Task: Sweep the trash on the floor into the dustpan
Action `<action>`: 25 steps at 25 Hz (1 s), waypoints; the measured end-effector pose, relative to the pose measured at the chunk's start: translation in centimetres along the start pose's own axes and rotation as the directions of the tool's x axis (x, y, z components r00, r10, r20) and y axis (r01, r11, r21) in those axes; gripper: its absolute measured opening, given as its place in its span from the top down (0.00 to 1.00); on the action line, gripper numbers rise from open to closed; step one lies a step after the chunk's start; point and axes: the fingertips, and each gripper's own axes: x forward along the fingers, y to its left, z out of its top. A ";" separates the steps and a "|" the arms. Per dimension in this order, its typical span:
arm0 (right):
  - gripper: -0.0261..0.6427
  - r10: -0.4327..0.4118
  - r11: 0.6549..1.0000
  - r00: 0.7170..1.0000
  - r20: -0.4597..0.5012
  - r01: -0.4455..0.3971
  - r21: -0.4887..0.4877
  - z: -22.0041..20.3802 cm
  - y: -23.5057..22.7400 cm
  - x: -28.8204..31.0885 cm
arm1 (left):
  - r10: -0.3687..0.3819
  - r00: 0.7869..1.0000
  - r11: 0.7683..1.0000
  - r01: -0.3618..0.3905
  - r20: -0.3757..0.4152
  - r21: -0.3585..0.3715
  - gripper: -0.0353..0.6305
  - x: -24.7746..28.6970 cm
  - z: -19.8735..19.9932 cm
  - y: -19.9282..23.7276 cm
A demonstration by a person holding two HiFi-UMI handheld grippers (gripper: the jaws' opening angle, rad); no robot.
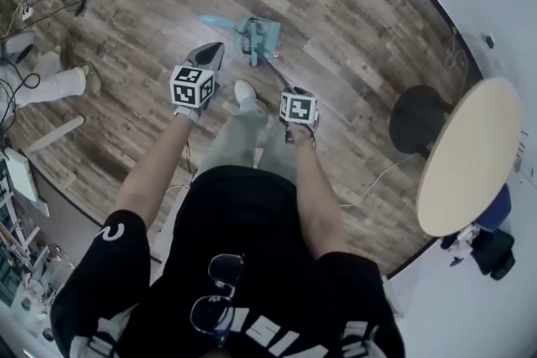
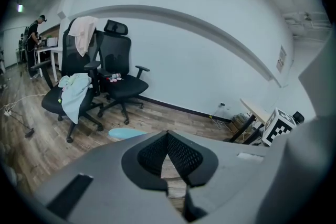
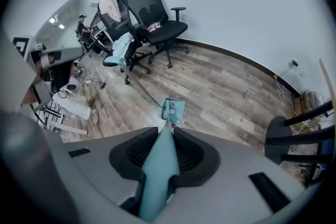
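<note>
My right gripper (image 1: pixel 295 128) (image 3: pixel 160 165) is shut on a long teal handle (image 3: pixel 157 170). The handle runs down to a boxy teal head, apparently the dustpan (image 1: pixel 259 38) (image 3: pixel 172 108), which rests on the wood floor ahead of my feet. Small pink scraps of trash (image 1: pixel 275 55) (image 3: pixel 182 122) lie right beside that head. A flat light-blue piece (image 1: pixel 220 21) (image 2: pixel 126 134) lies on the floor just left of it; I cannot tell what it is. My left gripper (image 1: pixel 210 56) (image 2: pixel 168 136) hangs over the floor with its tips together, holding nothing.
Black office chairs (image 2: pixel 118 84) (image 3: pixel 155 18) draped with cloth stand by the far wall. A round pale table (image 1: pixel 470 155) and a dark round stool (image 1: pixel 417 118) are at my right. Cables (image 1: pixel 33 8) and another person's legs (image 1: pixel 50 85) are at the left.
</note>
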 end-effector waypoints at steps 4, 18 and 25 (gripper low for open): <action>0.83 -0.061 0.998 0.998 -0.023 0.061 -0.030 0.2 -0.6 -1.1 | 0.004 1.000 1.000 -0.004 0.009 -0.013 0.95 -0.5 0.0 1.2; 0.83 -0.191 0.961 0.981 0.024 0.182 0.210 -5.1 -8.1 -5.7 | -0.119 0.991 0.990 0.122 -0.058 0.068 0.95 2.7 -0.7 -2.7; 0.83 -0.184 0.932 0.982 -0.041 0.187 0.311 -9.8 -8.0 -6.0 | -0.166 0.983 0.980 0.173 -0.077 0.102 0.95 3.7 -0.8 -6.1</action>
